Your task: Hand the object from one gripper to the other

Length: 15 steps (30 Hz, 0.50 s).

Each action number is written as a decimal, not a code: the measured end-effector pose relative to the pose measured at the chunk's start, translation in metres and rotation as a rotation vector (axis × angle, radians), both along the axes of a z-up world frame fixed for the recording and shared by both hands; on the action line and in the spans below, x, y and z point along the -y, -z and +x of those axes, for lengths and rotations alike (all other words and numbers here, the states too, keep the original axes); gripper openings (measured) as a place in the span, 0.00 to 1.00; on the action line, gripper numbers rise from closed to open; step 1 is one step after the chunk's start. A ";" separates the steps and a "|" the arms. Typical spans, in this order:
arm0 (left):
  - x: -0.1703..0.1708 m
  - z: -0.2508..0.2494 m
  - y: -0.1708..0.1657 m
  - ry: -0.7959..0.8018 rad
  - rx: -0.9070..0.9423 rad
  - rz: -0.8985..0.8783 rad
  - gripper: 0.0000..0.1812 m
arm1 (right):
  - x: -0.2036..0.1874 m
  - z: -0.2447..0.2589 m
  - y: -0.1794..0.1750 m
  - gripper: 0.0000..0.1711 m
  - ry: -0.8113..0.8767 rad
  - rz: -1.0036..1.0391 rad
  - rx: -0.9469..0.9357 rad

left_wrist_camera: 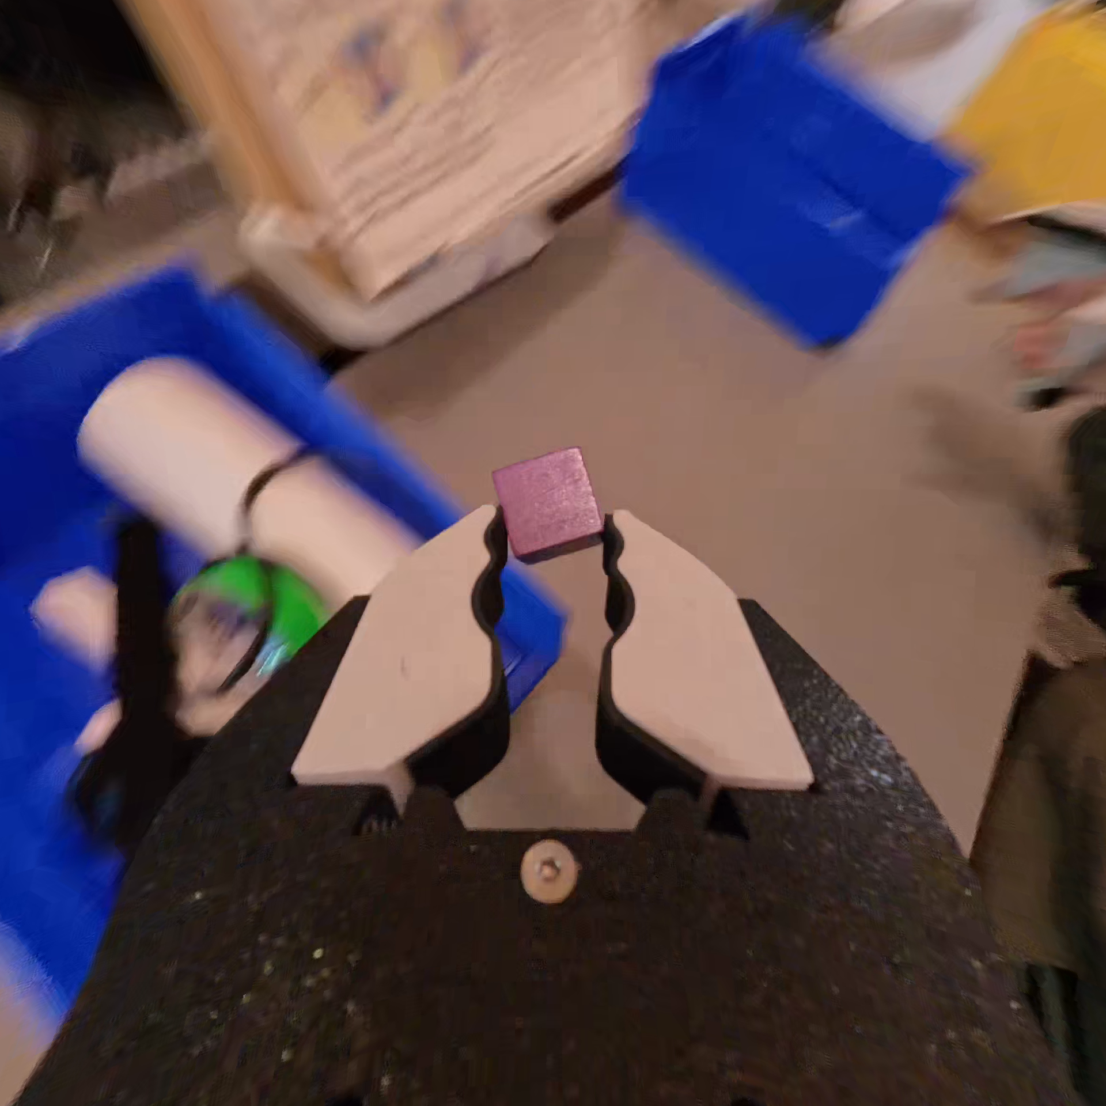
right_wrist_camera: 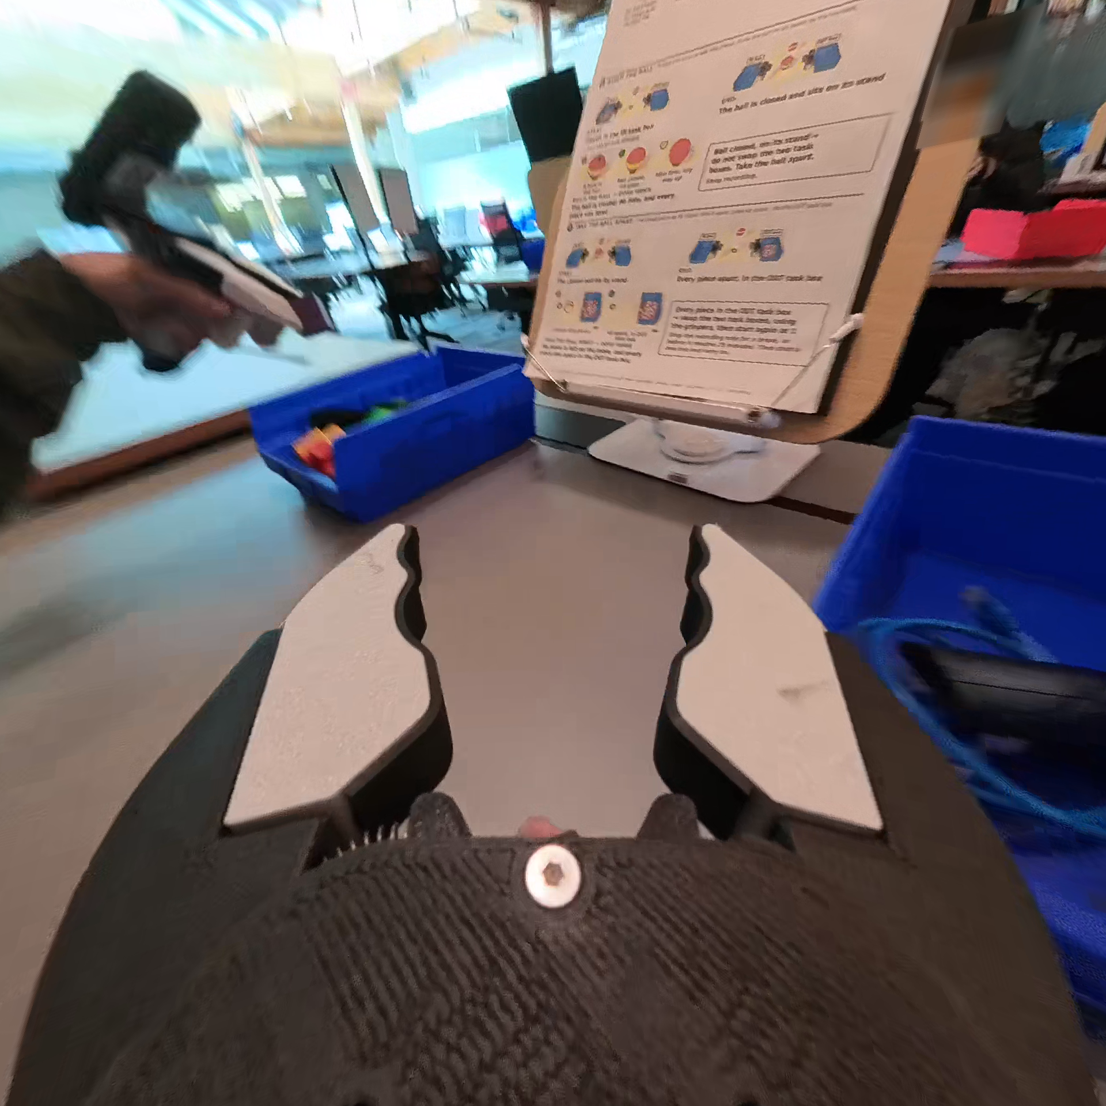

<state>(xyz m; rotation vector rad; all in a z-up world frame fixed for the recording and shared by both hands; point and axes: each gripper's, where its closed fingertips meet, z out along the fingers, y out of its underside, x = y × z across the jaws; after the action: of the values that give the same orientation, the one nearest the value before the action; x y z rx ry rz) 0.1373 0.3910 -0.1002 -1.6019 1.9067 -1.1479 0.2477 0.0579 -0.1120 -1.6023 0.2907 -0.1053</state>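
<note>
Purple block (left_wrist_camera: 548, 506) pinched at my left gripper (left_wrist_camera: 550, 526) tips, far left of my spread, empty right gripper (right_wrist_camera: 550, 553).

Left black 3D-printed two-finger gripper with pale finger plates (left_wrist_camera: 553, 526): fingertips closed on small object, angled downward over table. Right black 3D-printed two-finger gripper with grey finger plates (right_wrist_camera: 553, 538): jaws spread wide, nothing between them, held low and level. Person's left hand (right_wrist_camera: 161, 305), dark sleeve, grasps left gripper's handle, raised at upper left of right wrist view.
</note>
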 end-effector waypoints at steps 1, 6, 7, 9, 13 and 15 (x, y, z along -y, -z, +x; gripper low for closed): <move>0.029 0.001 -0.018 0.087 0.132 -0.019 0.17 | -0.010 -0.008 -0.003 0.50 -0.035 0.058 -0.074; 0.165 -0.012 -0.054 0.404 0.705 0.005 0.16 | -0.067 -0.099 -0.003 0.57 -0.515 0.203 -0.572; 0.185 -0.014 -0.052 0.422 0.796 0.053 0.16 | -0.073 -0.116 -0.002 0.57 -0.603 0.204 -0.678; 0.219 -0.020 -0.045 0.460 0.966 0.156 0.16 | -0.079 -0.137 -0.006 0.53 -0.719 0.246 -0.830; 0.267 -0.036 -0.032 0.578 1.086 0.154 0.16 | -0.078 -0.146 -0.018 0.42 -0.795 0.342 -0.980; 0.279 -0.045 -0.029 0.632 1.104 0.107 0.17 | -0.075 -0.153 -0.022 0.38 -0.855 0.354 -1.028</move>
<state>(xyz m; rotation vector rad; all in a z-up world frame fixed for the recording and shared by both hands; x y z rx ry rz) 0.0926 0.1116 -0.0710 -0.0945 1.5918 -1.6277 0.0951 0.1333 -0.0903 -1.1870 0.3482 1.3761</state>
